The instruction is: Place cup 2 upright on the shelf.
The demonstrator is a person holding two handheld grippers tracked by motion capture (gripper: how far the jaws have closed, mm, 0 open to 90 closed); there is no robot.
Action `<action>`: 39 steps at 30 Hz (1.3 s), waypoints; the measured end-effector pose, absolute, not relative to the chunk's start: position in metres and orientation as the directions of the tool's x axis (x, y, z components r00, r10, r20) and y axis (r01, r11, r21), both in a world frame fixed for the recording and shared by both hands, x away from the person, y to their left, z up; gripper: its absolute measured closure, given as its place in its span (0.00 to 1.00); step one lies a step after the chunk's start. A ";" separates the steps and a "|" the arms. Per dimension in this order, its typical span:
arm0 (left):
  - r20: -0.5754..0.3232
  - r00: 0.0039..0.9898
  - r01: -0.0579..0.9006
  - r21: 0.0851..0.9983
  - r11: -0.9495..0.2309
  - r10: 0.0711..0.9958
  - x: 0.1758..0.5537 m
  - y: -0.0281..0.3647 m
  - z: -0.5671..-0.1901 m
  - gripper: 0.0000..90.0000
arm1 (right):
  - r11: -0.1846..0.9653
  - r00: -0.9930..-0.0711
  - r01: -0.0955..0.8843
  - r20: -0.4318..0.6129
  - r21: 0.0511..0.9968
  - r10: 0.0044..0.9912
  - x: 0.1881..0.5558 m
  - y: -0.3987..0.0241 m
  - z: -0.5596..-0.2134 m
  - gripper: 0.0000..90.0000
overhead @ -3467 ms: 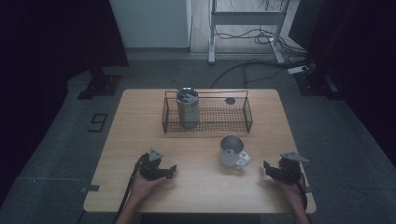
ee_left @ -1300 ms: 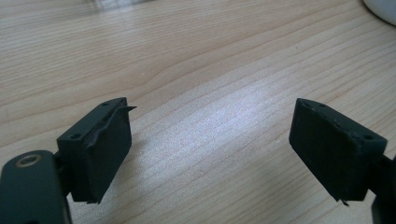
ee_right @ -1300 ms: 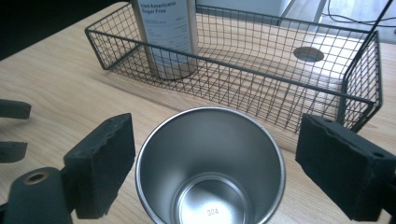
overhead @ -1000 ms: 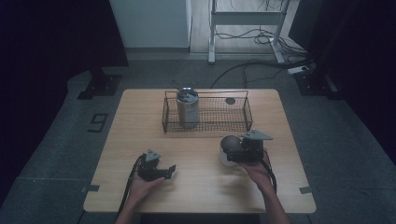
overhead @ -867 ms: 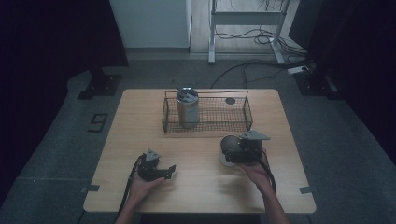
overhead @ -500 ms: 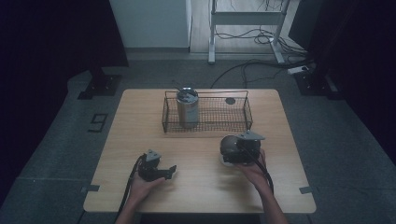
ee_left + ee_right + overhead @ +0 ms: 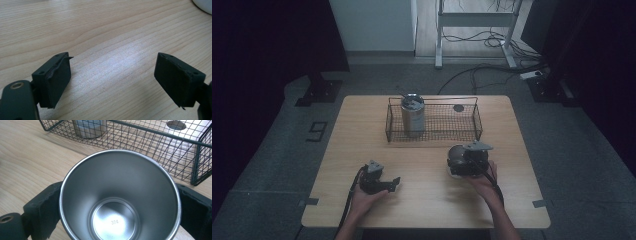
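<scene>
High view: light wooden table (image 7: pixel 362 140) on grey floor (image 7: pixel 267 150), dark curtains at the sides, cables (image 7: pixel 482 75) far behind; wire basket (image 7: pixel 434 121) at far centre holds a metal canister (image 7: pixel 412 114); right gripper (image 7: pixel 468 161) clamps a steel cup (image 7: pixel 117 197) just near of it; left gripper (image 7: pixel 379 181) gapes wide over bare wood.

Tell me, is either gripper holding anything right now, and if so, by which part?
The right gripper grips the steel cup by its outer wall, one jaw on each side. The left gripper is open and holds nothing.
</scene>
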State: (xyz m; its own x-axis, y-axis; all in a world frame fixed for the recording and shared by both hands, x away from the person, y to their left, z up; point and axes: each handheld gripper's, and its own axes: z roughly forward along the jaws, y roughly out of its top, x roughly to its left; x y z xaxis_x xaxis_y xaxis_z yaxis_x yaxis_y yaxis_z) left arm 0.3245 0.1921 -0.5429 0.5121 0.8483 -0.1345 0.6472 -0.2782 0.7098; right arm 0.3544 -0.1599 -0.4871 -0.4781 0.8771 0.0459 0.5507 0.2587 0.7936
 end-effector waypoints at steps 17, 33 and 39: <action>-0.143 0.503 0.653 0.708 -0.267 0.852 0.325 0.194 -0.543 0.16 | 0.263 -0.491 0.531 0.040 0.806 0.870 0.352 -0.164 -0.482 0.06; -0.163 0.514 0.656 0.707 -0.264 0.842 0.325 0.196 -0.539 0.16 | 0.220 -0.514 0.519 0.096 0.826 0.852 0.348 -0.170 -0.457 0.06; -0.151 0.521 0.646 0.713 -0.272 0.840 0.323 0.198 -0.536 0.16 | 0.205 -0.513 0.510 0.104 0.836 0.852 0.345 -0.173 -0.446 0.06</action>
State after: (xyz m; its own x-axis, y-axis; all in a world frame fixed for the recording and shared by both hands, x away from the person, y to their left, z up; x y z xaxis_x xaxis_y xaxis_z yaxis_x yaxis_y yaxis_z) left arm 0.3226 0.1975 -0.5361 0.5209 0.8401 -0.1514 0.6462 -0.2722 0.7130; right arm 0.3455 -0.1733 -0.4459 -0.5133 0.8519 0.1040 0.5097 0.2051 0.8355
